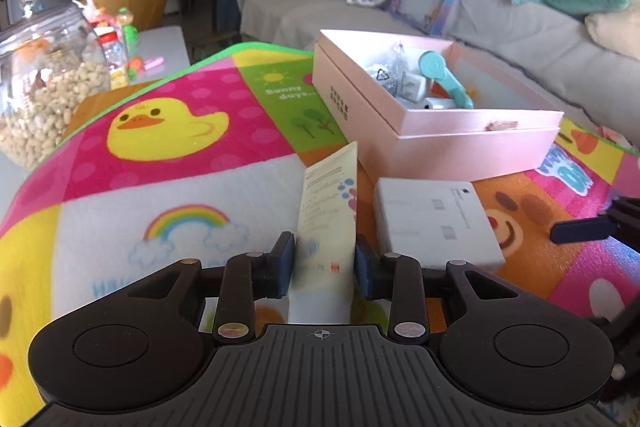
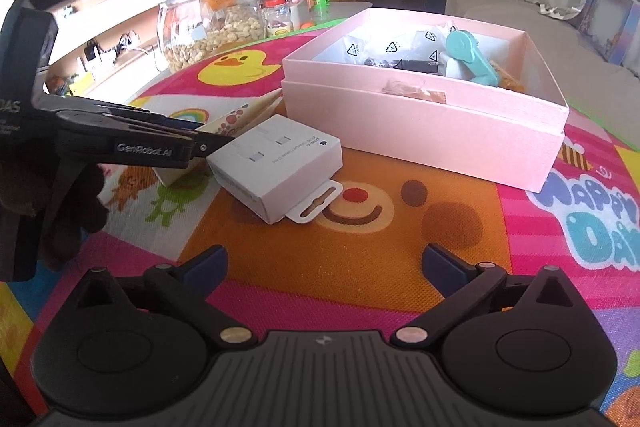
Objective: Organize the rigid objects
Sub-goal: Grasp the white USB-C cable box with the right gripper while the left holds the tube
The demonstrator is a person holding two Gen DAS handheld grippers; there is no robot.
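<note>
A pink box (image 1: 436, 131) sits at the far side of the colourful play mat (image 1: 180, 163) on the desk and already holds several things: a teal handled item (image 1: 444, 75) and small plastic-wrapped pieces. Judging by that, the sorting is partly done. Two things are left outside: a white carton (image 1: 436, 223) near the box's front wall, and a cream tube (image 1: 328, 211) just left of it. The left tool (image 1: 325, 259) has its pads on either side of the tube's body, clenched on it or very nearly. The right tool (image 2: 325, 263) is spread wide and holds nothing, hovering over the mat, near the white carton.
</note>
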